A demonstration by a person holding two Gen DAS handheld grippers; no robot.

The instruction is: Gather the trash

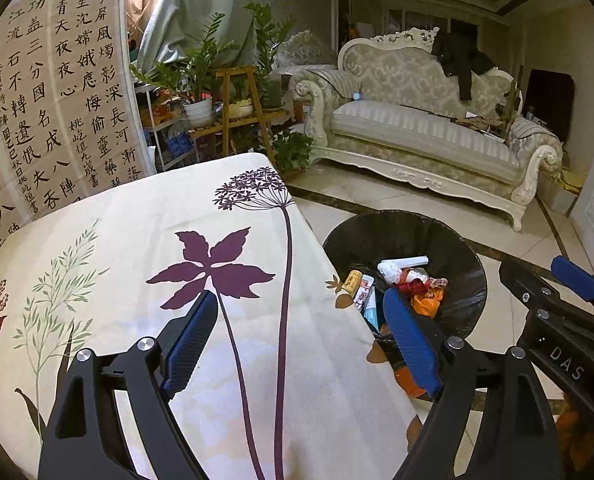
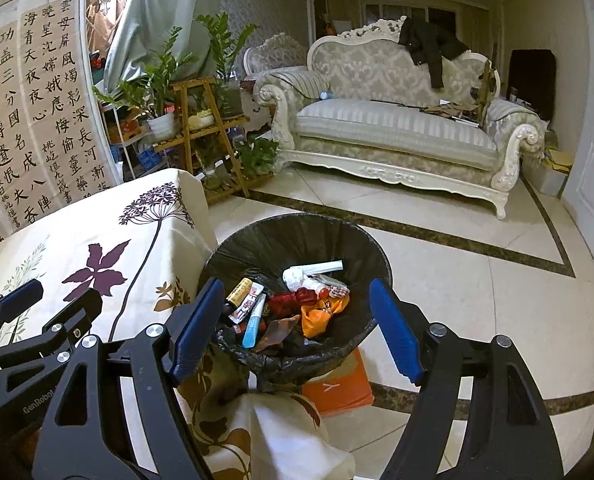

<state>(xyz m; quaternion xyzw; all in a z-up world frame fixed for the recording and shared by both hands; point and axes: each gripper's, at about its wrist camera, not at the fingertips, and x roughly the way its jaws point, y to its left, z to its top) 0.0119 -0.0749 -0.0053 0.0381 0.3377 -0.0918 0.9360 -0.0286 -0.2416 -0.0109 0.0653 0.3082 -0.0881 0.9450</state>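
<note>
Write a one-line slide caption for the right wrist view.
Right gripper open and empty above a black-lined trash bin filled with wrappers, beside the floral-clothed table.

A big white sofa (image 2: 393, 128) is standing by the far wall, and a black coat (image 2: 429, 50) is hanging over its back. Left of the sofa, green plants (image 2: 165, 76) are sitting on a wooden shelf (image 2: 201, 136), and a sheet with writing (image 1: 57, 92) is hanging farther left.

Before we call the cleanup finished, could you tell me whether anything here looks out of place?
One thing: a flat orange packet lies on the tiled floor beside the black-lined trash bin, partly under its rim, not inside with the other trash.
</note>
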